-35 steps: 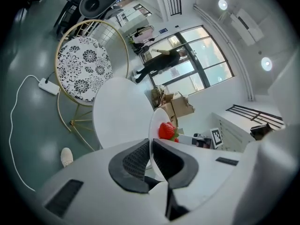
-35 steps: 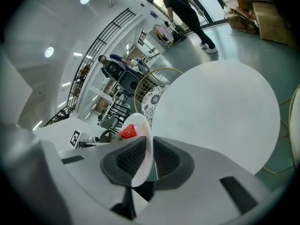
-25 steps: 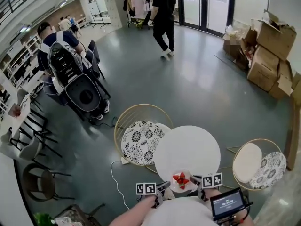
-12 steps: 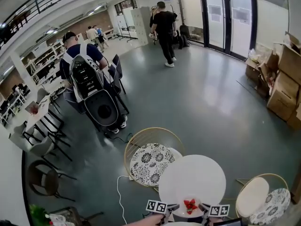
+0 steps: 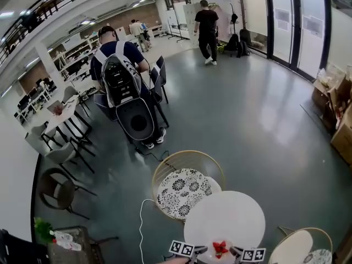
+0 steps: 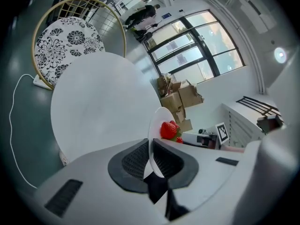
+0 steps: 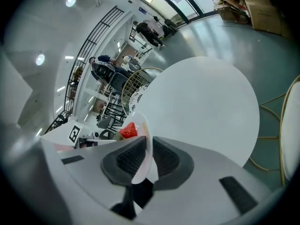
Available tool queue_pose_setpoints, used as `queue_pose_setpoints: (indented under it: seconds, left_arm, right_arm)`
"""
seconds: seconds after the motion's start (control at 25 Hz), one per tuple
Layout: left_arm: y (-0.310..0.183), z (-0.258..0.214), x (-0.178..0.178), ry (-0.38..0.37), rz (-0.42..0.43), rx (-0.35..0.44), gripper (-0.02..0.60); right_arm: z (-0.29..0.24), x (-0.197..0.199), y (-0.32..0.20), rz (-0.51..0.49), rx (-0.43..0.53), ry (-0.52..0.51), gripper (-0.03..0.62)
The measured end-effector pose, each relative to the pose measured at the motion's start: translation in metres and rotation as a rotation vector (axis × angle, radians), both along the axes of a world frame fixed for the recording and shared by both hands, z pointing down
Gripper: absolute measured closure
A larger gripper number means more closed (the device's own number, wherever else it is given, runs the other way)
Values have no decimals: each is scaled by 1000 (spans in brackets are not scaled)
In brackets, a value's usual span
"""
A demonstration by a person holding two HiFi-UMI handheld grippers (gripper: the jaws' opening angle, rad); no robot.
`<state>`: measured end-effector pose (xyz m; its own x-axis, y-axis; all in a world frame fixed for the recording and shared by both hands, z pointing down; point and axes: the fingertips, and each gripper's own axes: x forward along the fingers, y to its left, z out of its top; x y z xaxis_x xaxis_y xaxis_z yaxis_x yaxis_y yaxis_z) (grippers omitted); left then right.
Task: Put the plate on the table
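Observation:
A small white plate with red strawberries on it hangs at the near edge of the round white table, at the bottom of the head view. My left gripper is shut on the plate's left rim, and my right gripper is shut on its right rim. In both gripper views the plate shows edge-on between the dark pads, with a strawberry beyond them. The strawberry also shows in the right gripper view.
A gold wire chair with a black-and-white cushion stands at the table's far left, a second one at its right. A white cable lies on the floor. A person with a backpack sits farther off; cardboard boxes stack at the right.
The head camera has tilted upward, so the table, plate and grippers have slid to the bottom edge of the view. Both grippers keep their hold on the plate.

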<state>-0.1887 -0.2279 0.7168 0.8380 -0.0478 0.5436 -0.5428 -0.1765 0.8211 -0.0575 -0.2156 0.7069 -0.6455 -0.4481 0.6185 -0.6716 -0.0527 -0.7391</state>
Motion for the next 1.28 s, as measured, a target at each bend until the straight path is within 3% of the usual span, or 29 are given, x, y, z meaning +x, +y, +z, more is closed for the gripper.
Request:
queue_pose_setpoints:
  seconds: [0.44,0.68,0.8,0.92,1.28]
  left_arm:
    - [-30,22,17,-38,-61,-13,569]
    - [-49,36,40,-70,-81,9,569]
    - [-49,43,43,-105,-70,-3,569]
    - [-79,40,43,-143,-72,12,568]
    - [-112,53,76,-204,0,43,561]
  right_arm:
    - [20,15,-32,-82,-44,1,562]
    - [46,51,-66,-123,23,47,562]
    - [54,53,-67,-130,21,48,562]
    - [47,44,-96,-134,24,41,562]
    - [56,70,-125,-95,29,59,560]
